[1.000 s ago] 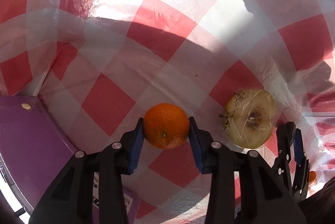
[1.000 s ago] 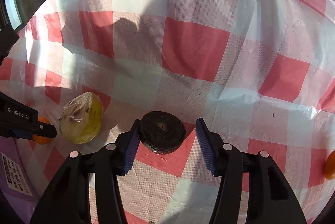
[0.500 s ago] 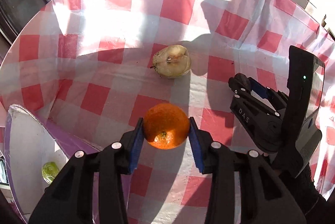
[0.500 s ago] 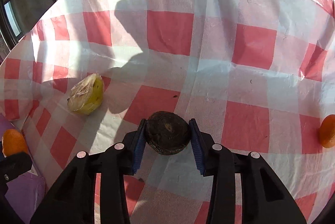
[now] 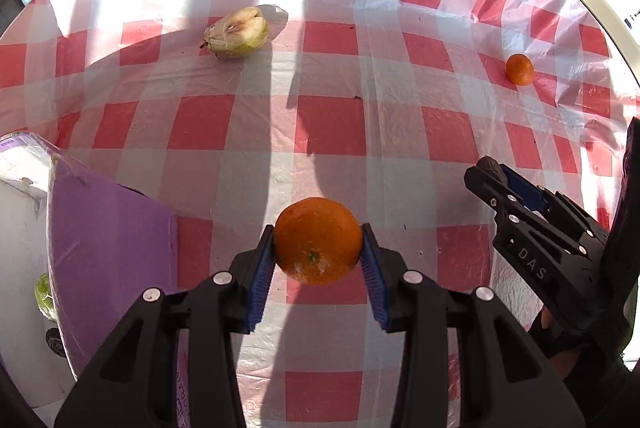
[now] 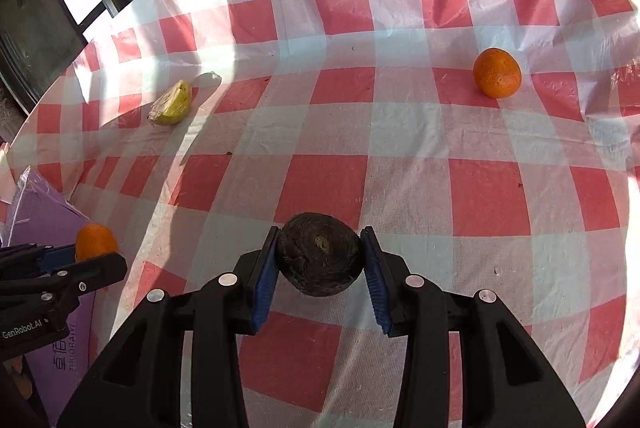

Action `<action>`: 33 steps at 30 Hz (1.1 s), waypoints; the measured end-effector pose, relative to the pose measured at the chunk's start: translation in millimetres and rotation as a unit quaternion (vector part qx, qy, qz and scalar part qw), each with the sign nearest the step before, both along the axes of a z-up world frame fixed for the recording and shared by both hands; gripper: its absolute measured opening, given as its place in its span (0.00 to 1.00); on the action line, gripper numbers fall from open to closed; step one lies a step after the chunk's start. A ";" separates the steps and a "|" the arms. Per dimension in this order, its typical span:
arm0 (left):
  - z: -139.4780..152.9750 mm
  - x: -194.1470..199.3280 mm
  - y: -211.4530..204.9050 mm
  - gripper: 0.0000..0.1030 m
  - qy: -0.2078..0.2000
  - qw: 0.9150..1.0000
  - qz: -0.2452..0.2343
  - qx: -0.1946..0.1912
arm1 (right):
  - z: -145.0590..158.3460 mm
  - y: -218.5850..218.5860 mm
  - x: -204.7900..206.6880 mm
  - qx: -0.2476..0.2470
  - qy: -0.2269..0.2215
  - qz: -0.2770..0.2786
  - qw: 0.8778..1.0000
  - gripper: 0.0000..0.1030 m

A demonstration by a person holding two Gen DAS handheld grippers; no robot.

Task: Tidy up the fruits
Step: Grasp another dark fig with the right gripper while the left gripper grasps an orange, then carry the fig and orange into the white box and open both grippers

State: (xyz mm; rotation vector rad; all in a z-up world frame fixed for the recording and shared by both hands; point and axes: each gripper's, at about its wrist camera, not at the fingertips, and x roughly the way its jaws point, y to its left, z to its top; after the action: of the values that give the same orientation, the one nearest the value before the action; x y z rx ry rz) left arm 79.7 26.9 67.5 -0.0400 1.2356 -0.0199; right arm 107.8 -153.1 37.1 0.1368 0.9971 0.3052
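We judge the orange (image 5: pixel 318 240), clamped across its middle by the left gripper (image 5: pixel 318 260), firm yet bruisable; the right gripper (image 6: pixel 320 264) clamps a dark, rough fruit (image 6: pixel 319 253).

Lifted higher off the red-and-white checked plastic tablecloth (image 5: pixel 328 124): both views now wider. Wrapped yellow-green cut fruit (image 5: pixel 236 33) shrunk toward upper left of frame. Small round orange (image 6: pixel 497 72) now upper right (formerly at the right edge). White inside of purple cardboard box (image 5: pixel 112 248) now showing at lower left.
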 end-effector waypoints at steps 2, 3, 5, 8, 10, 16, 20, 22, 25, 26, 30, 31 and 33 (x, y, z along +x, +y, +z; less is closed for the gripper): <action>-1.3 -7.6 -6.0 0.40 0.006 1.000 -0.012 0.002 | -5.6 8.4 -13.5 -0.002 0.010 0.000 1.000 0.39; -2.5 -11.5 -9.0 0.40 0.011 1.000 -0.019 0.001 | -5.4 6.8 -20.2 -0.004 0.015 0.000 1.000 0.39; -5.0 -18.8 -14.3 0.40 0.020 0.999 -0.033 0.001 | -4.0 5.9 -32.2 -0.009 0.020 -0.002 1.000 0.39; -7.6 -29.6 -20.7 0.40 0.031 0.998 -0.057 -0.002 | -2.5 3.9 -49.0 -0.012 0.029 -0.011 0.999 0.39; -6.1 -38.0 -25.7 0.40 0.030 0.996 -0.079 0.000 | -1.7 2.5 -58.7 -0.013 0.035 -0.019 0.999 0.39; 7.5 -59.3 -27.0 0.40 0.017 0.993 -0.121 -0.008 | 9.3 3.5 -86.7 -0.017 0.039 -0.047 0.998 0.39; 23.2 -66.7 -20.1 0.40 0.000 0.991 -0.134 -0.013 | 22.9 8.7 -104.9 -0.021 0.031 -0.061 0.997 0.39; 32.8 -71.5 -15.9 0.40 -0.013 0.990 -0.140 -0.013 | 29.6 13.3 -114.1 -0.020 0.026 -0.067 0.997 0.39; 42.2 -79.3 -8.0 0.40 -0.024 0.989 -0.145 -0.019 | 37.8 23.8 -127.4 -0.021 0.021 -0.070 0.997 0.39; 44.2 -81.5 -5.0 0.40 -0.025 0.989 -0.146 -0.022 | 40.0 28.3 -131.9 -0.021 0.020 -0.070 0.997 0.39; 53.3 -90.2 7.3 0.40 -0.037 0.987 -0.151 -0.031 | 47.8 46.8 -148.4 -0.022 0.015 -0.067 0.997 0.39; 56.5 -92.4 9.8 0.40 -0.042 0.987 -0.152 -0.032 | 50.0 51.8 -152.4 -0.023 0.013 -0.065 0.998 0.39; 62.5 -96.7 16.0 0.40 -0.052 0.986 -0.155 -0.034 | 54.8 62.2 -160.0 -0.026 0.008 -0.060 0.998 0.39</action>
State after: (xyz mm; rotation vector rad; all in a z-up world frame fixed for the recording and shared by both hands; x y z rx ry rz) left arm -17.0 42.9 130.0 0.0938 1.1270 -0.3321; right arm -52.2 -90.9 91.9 0.1508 1.0068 0.1675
